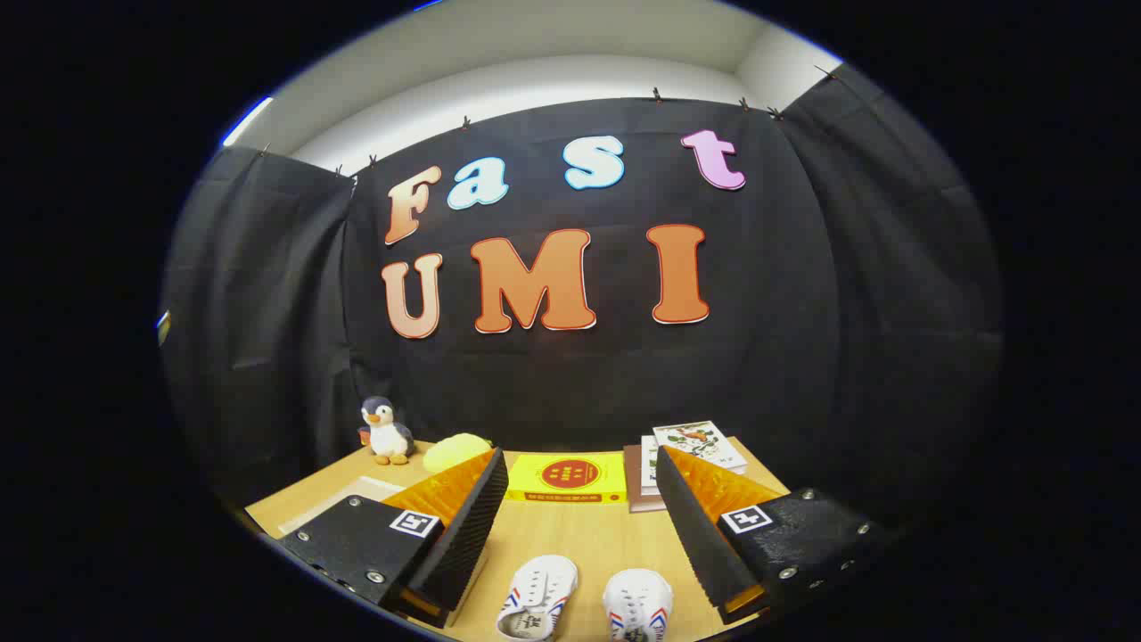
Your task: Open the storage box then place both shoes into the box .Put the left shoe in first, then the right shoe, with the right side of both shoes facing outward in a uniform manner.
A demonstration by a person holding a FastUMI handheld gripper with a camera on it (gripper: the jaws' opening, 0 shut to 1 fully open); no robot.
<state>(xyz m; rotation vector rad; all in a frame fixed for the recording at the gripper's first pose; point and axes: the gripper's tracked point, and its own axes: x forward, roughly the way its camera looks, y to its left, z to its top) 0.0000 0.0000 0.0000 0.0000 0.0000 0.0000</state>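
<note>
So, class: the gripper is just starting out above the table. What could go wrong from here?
The two white shoes lie close together between the open fingers, so a grab could catch the wrong one first. I can't make out the storage box. The yellow box and the books beyond the fingers could get bumped.
</note>
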